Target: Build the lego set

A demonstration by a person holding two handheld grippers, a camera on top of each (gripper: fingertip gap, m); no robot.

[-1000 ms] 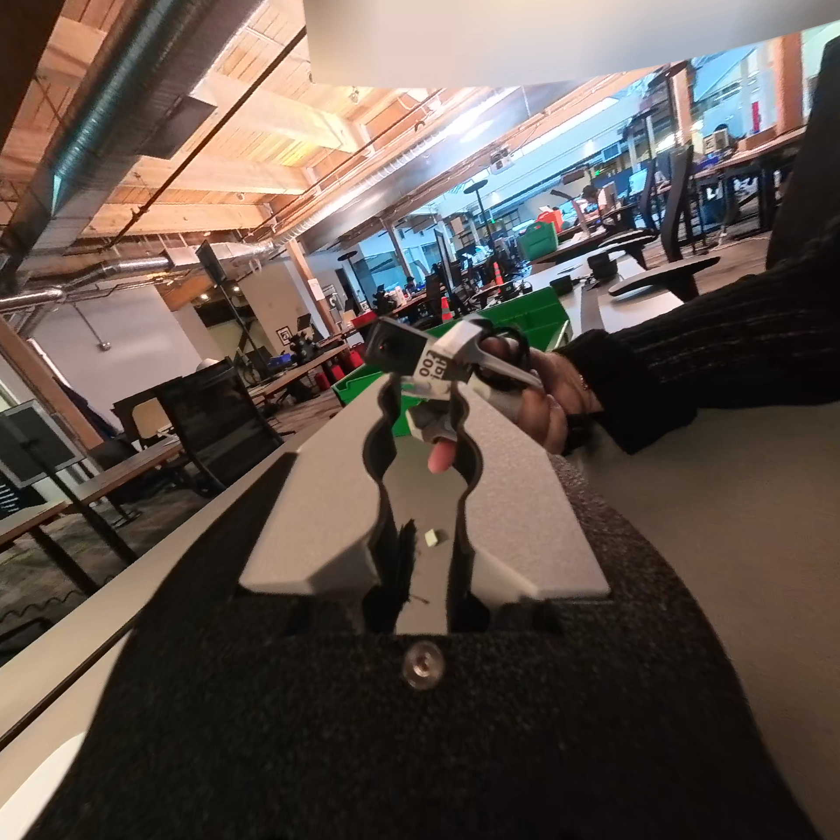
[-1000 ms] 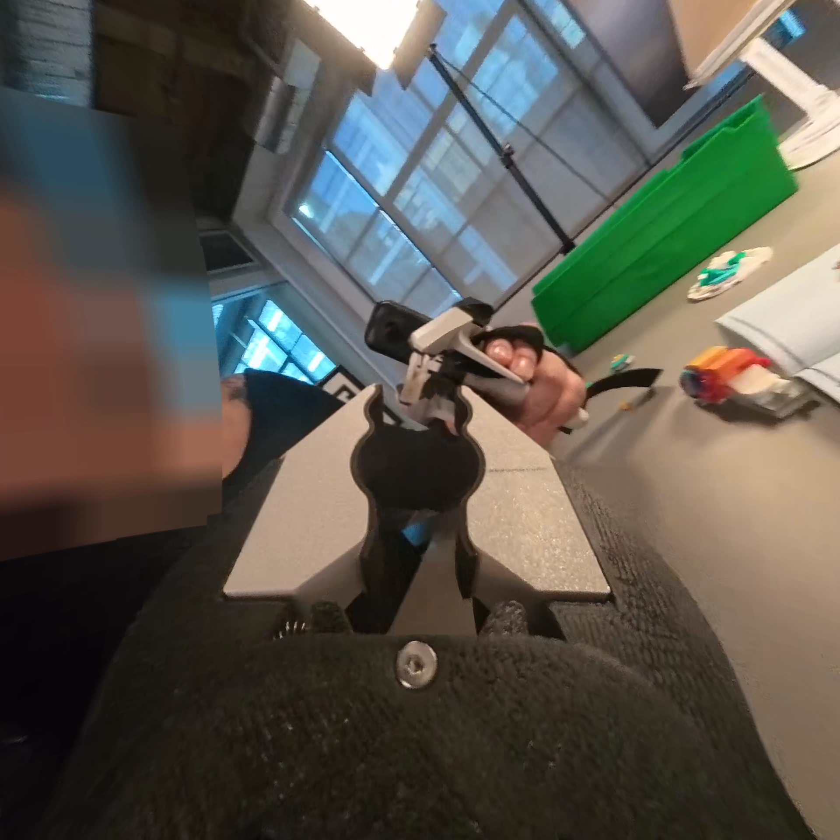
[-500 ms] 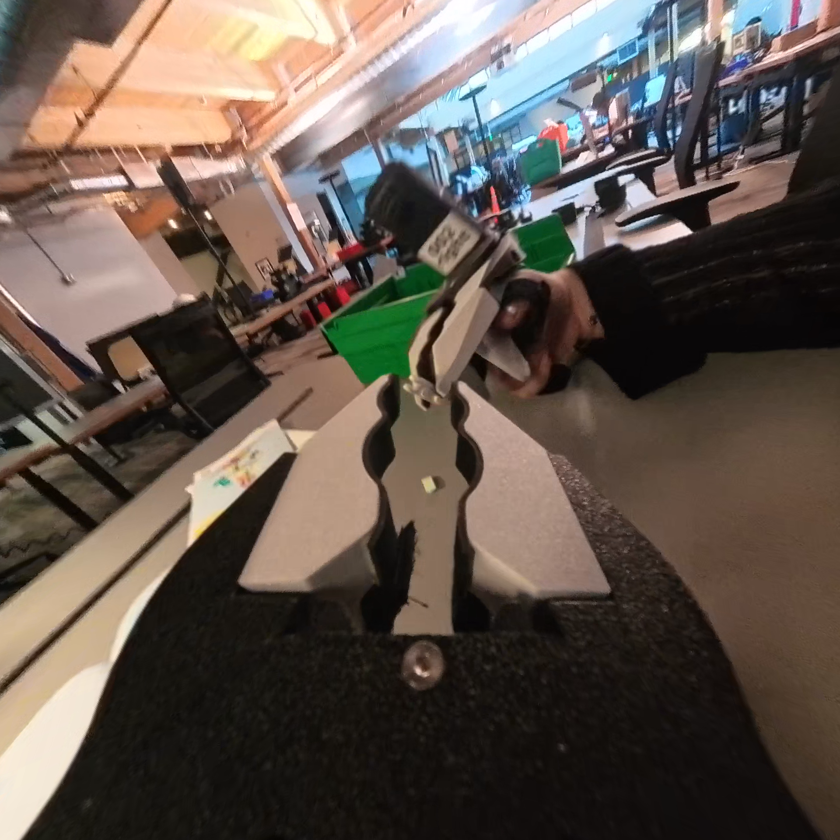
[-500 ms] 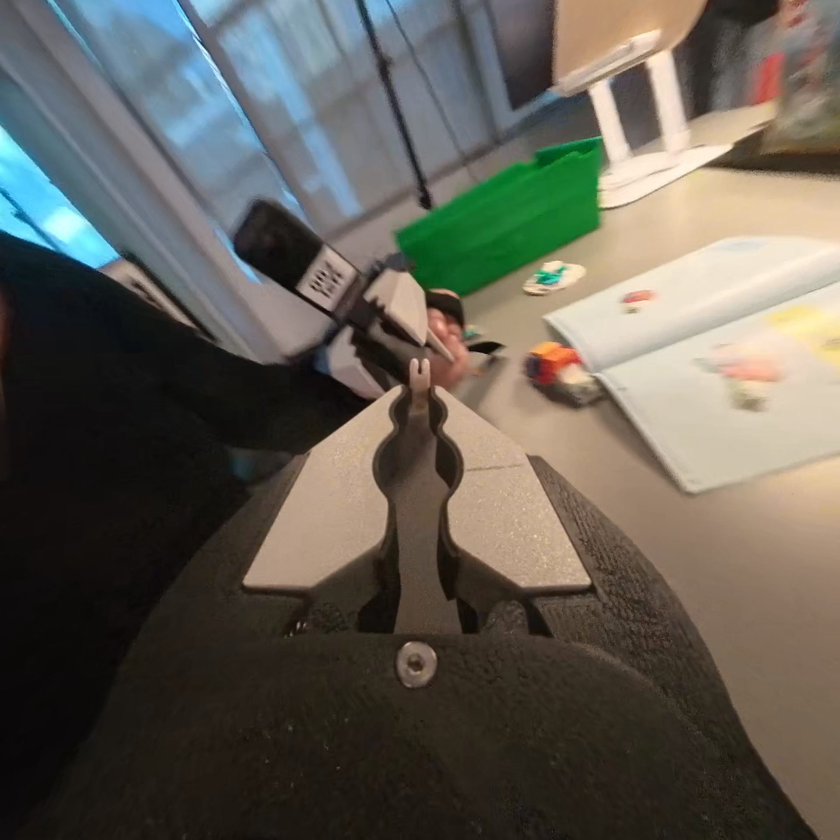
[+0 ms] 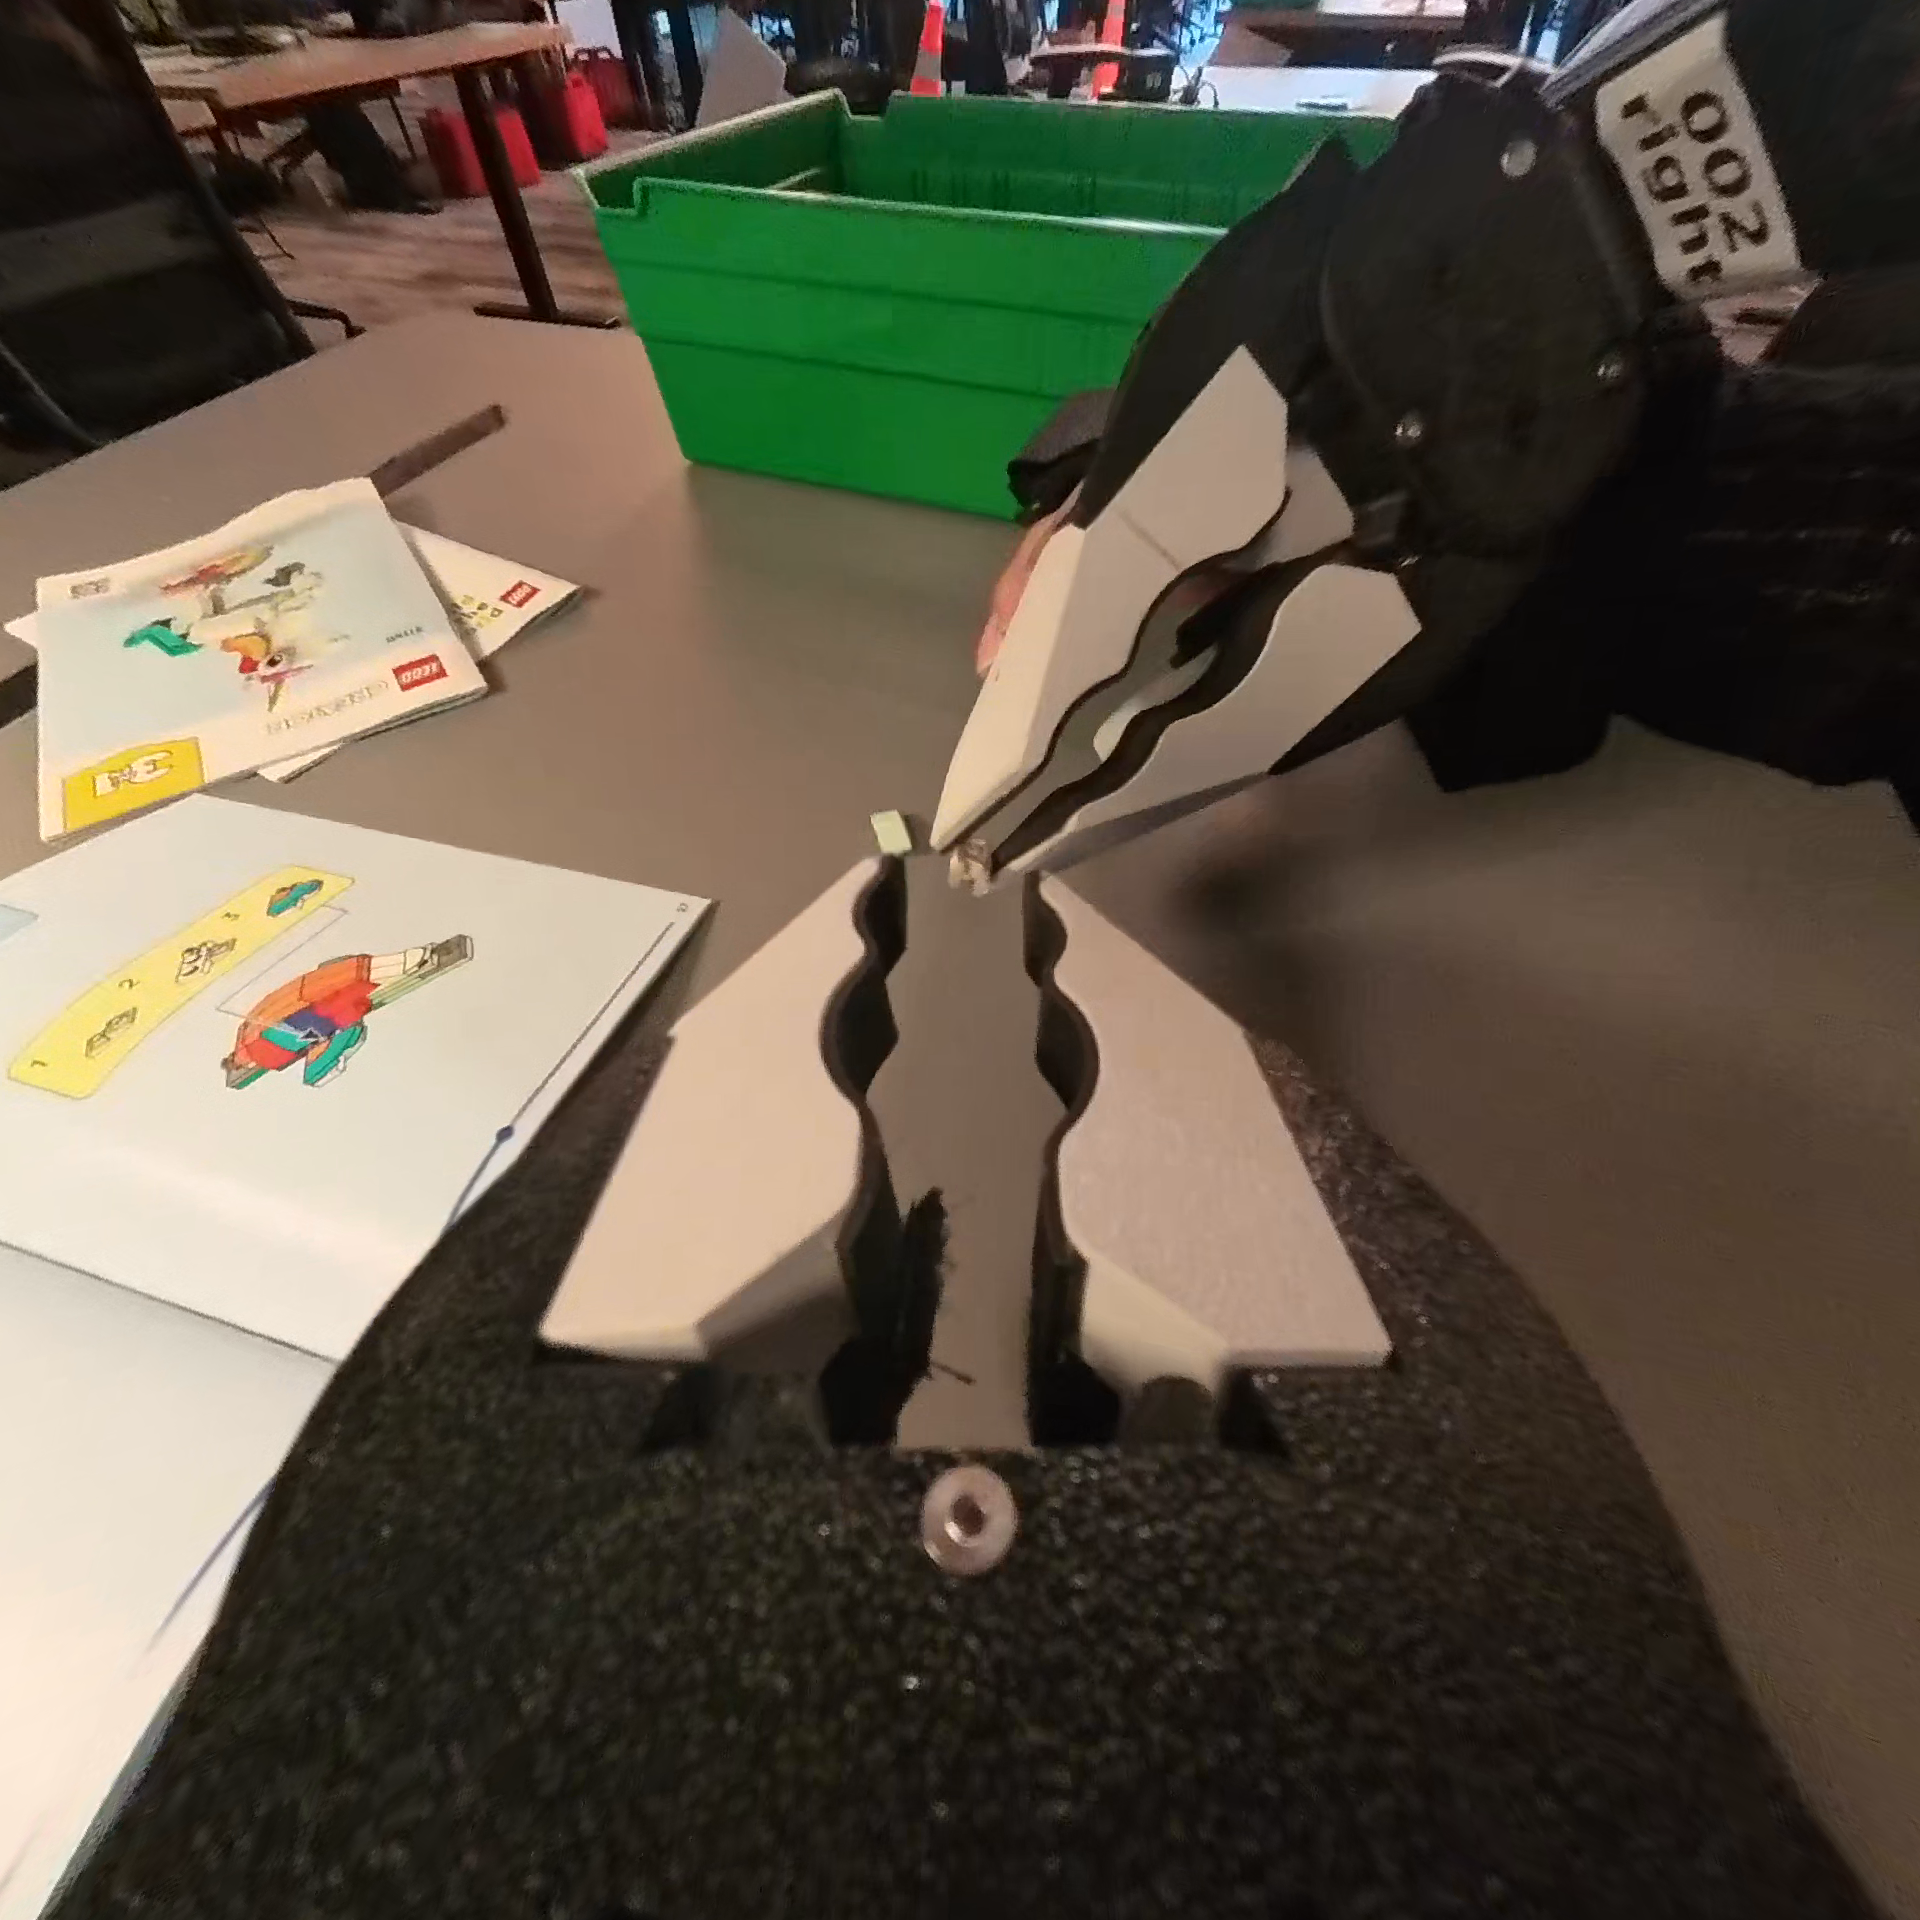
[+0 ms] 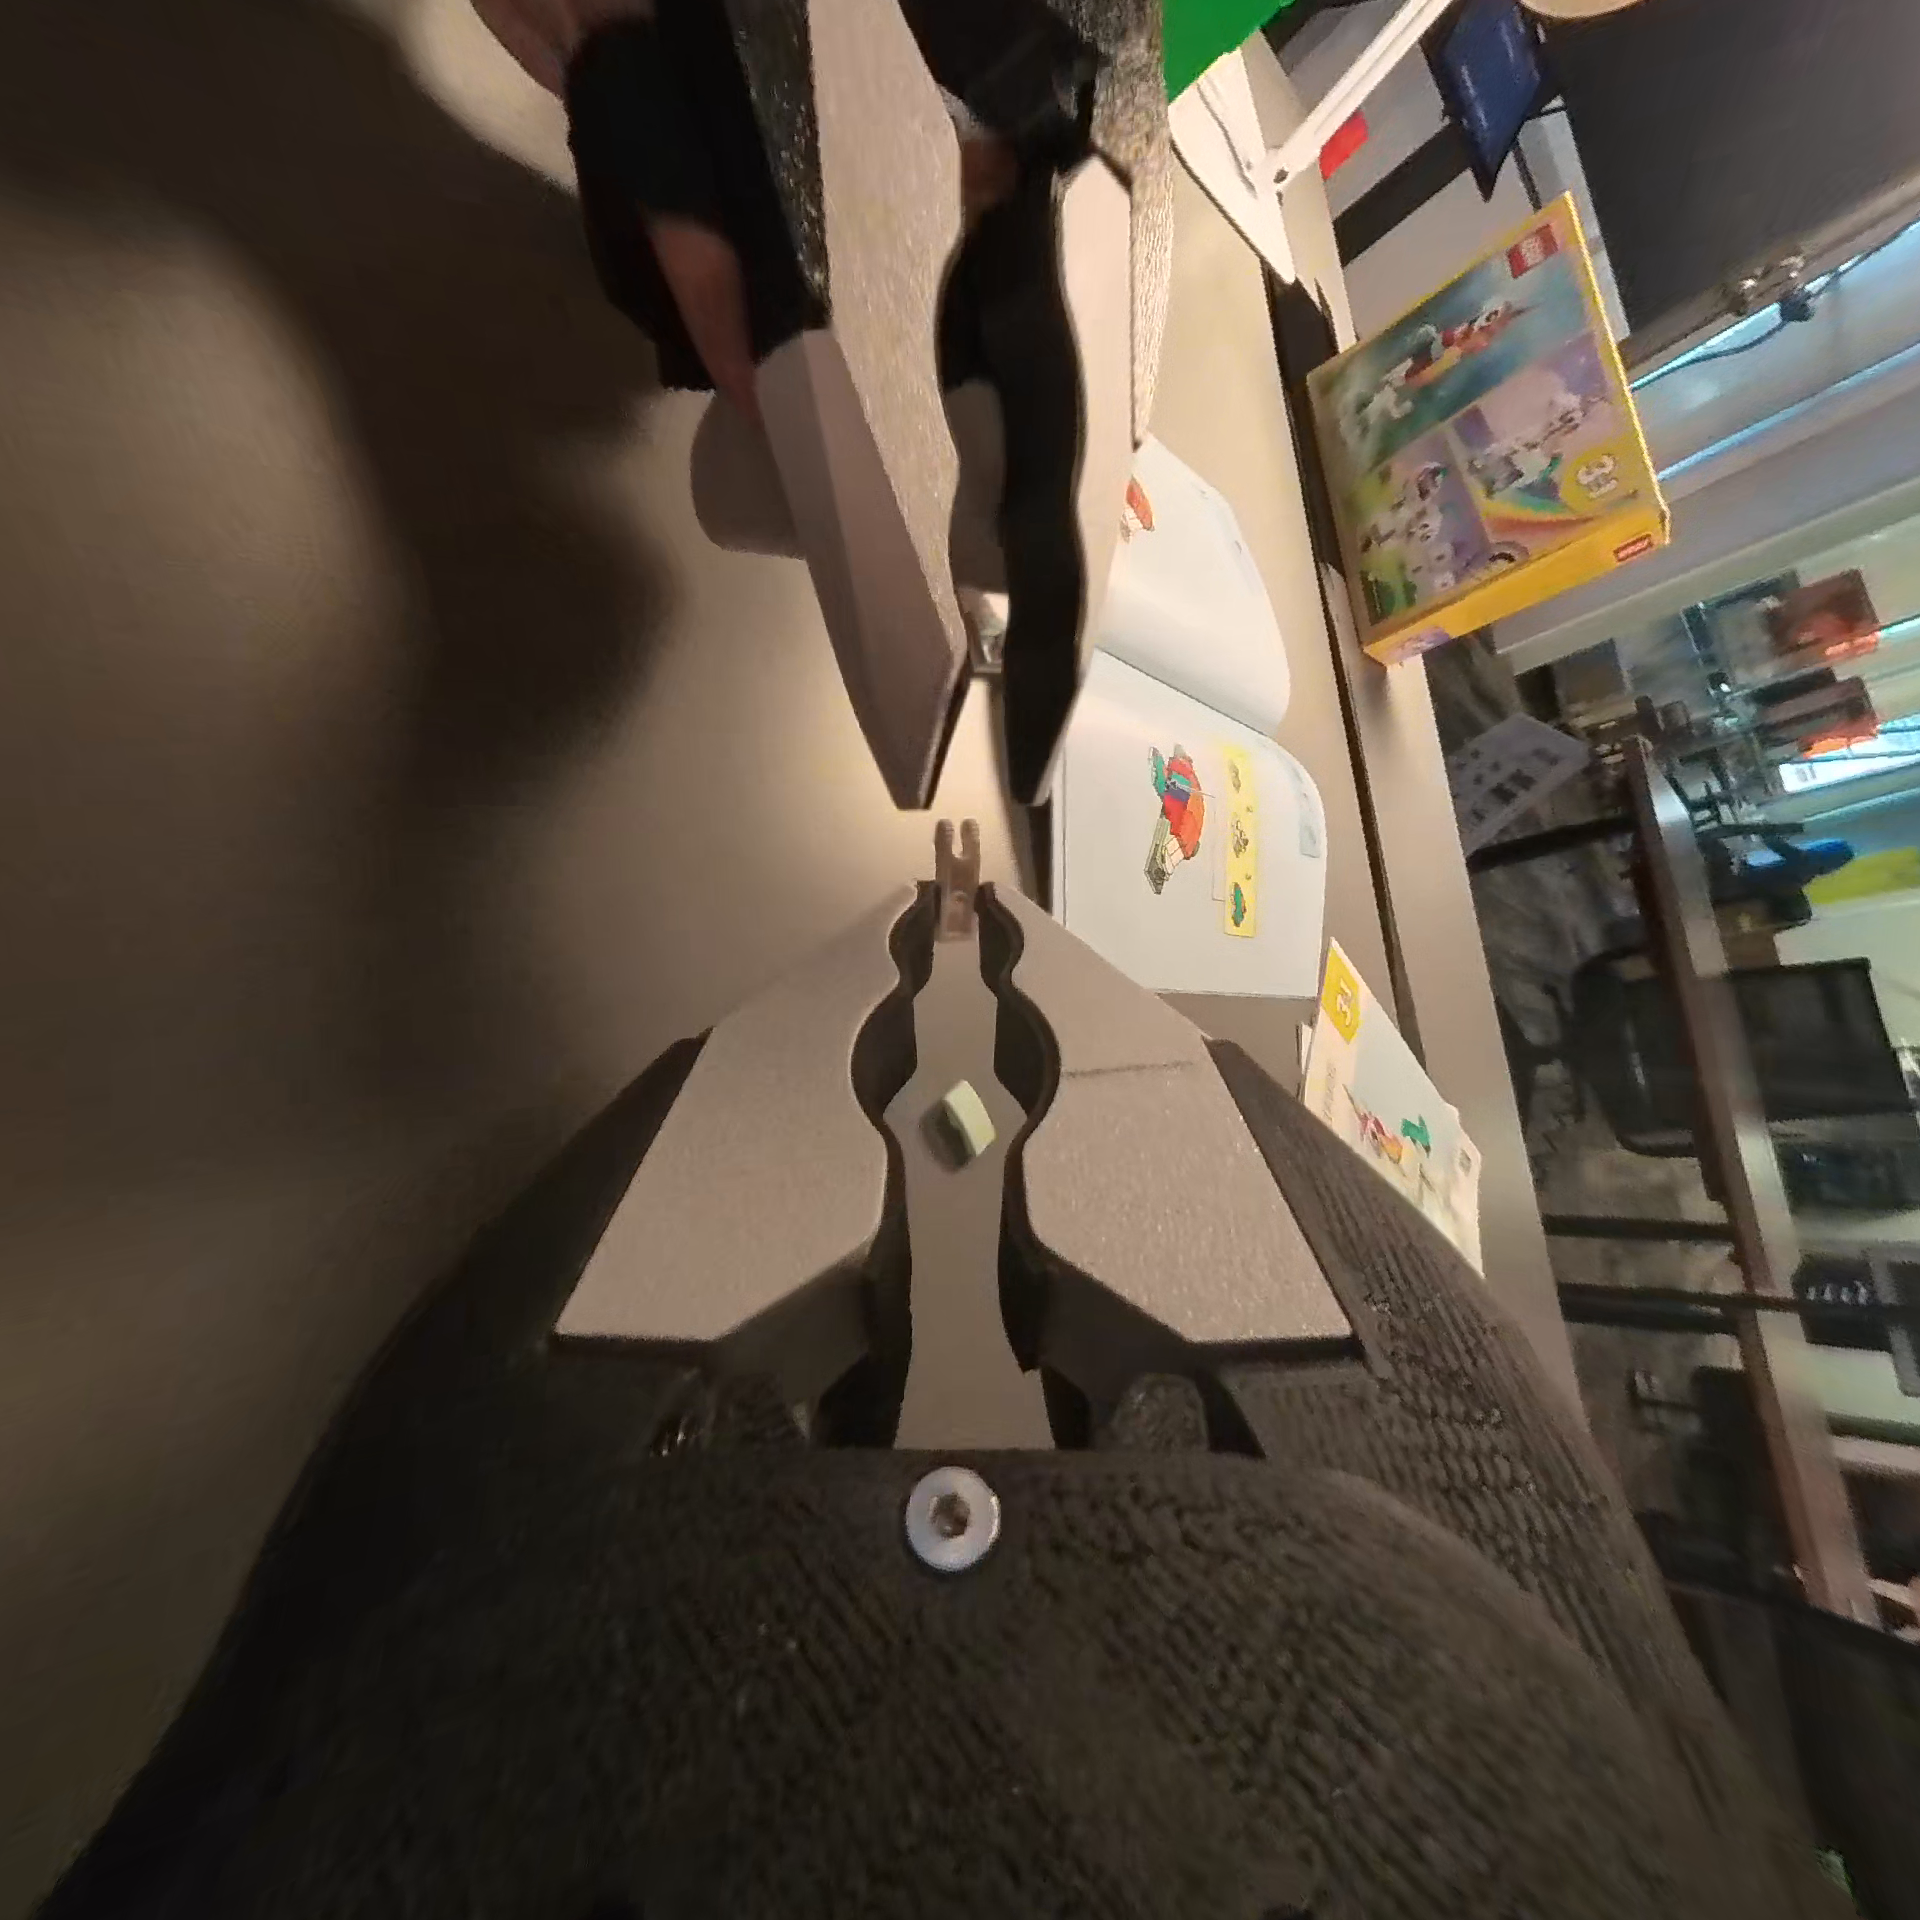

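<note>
Both grippers have swung down from the ceiling-and-windows view of a second ago to the tabletop, tips now nearly meeting.

Grey table (image 5: 1455, 1039) fills both views. Green bin (image 5: 883, 260) stands at the far side in the left wrist view. Open instruction booklet (image 5: 260, 1039) lies left of the left gripper, a page with a coloured model drawing facing up; two smaller closed booklets (image 5: 239, 644) lie beyond it, one overlapping the other. Yellow-edged set box (image 6: 1475, 436) stands at the table's edge in the right wrist view.

Left gripper (image 5: 956, 883): jaws spread, nothing between them, bare table showing through the gap. Seen from the right wrist view it comes in from the top, tips apart, a gloved hand (image 6: 675, 208) behind it.

Right gripper (image 6: 951, 899): jaws drawn in and pinching a small grey lego clip piece (image 6: 954, 862) at the very tips, its forked end sticking out toward the left gripper. In the left wrist view the right gripper enters from the upper right, a dark sleeve (image 5: 1714, 571) behind it, tips just beside the left gripper's right fingertip.

Small pale green lego tile (image 5: 889, 833) lies loose on the table, just off the left gripper's left fingertip; the right wrist view shows it below, through the jaw gap.
</note>
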